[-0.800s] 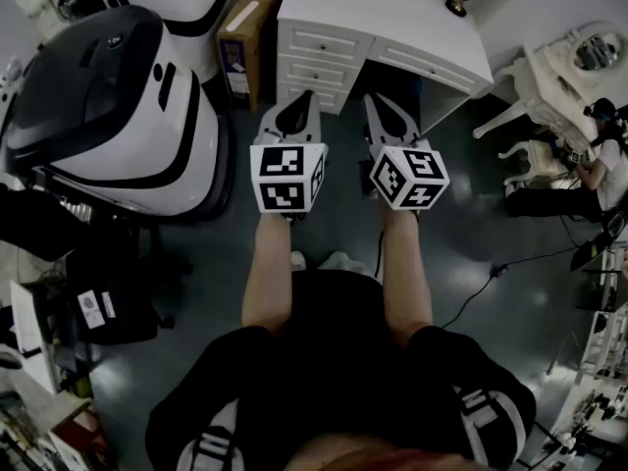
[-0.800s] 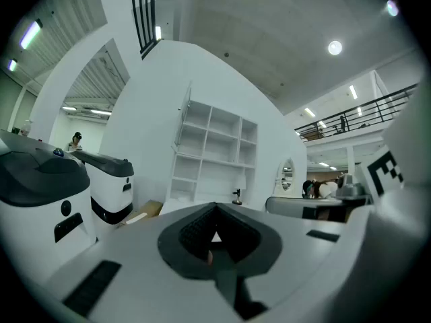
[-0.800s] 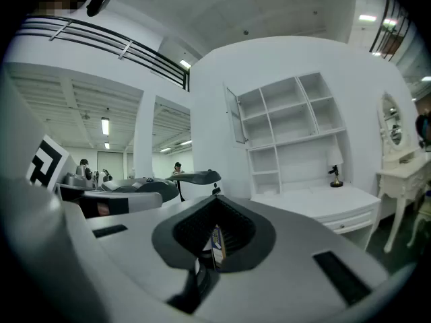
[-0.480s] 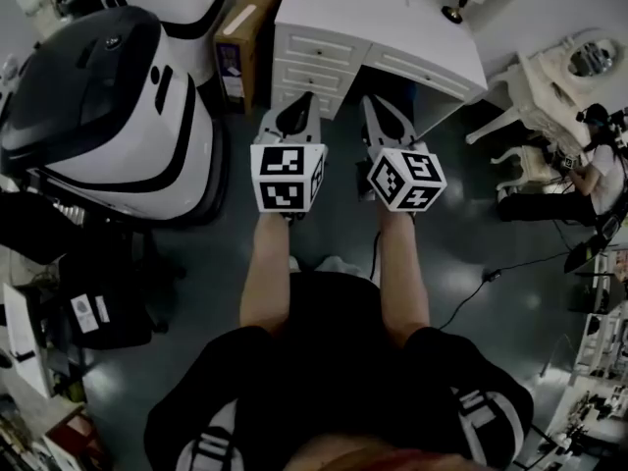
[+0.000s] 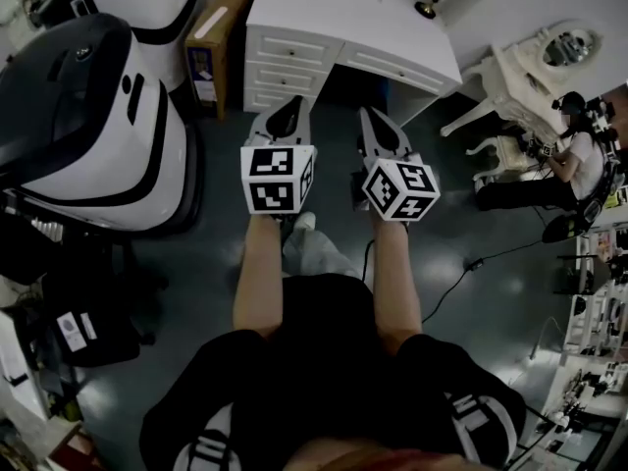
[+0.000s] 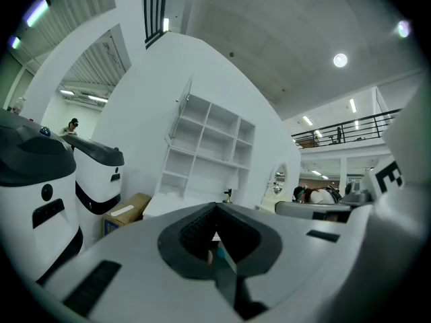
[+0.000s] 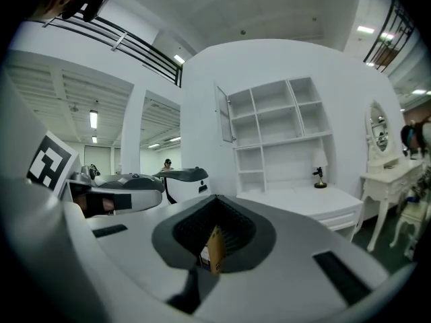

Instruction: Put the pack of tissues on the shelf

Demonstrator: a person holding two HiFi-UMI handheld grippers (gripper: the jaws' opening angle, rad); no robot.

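No pack of tissues shows in any view. The white shelf unit (image 7: 276,126) stands against the wall above a white desk (image 5: 343,27); it also appears as the shelf unit (image 6: 209,147) in the left gripper view, its compartments bare. My left gripper (image 5: 283,106) and right gripper (image 5: 371,116) are held side by side in front of the person, pointing toward the desk, short of its drawers. Both have their jaws together with nothing held: left gripper (image 6: 215,208), right gripper (image 7: 214,200). Only slivers of background show through the jaw gaps.
A cardboard box (image 5: 211,42) stands left of the desk. Large white-and-black machines (image 5: 78,116) fill the left side. A small lamp (image 5: 427,6) sits on the desk. At the right are a white vanity (image 5: 549,57), a seated person (image 5: 579,155) and a floor cable (image 5: 461,273).
The person has stepped forward, one foot now showing below the grippers. The desk and surroundings have slid left in the head view. Both grippers stay side by side and shut.
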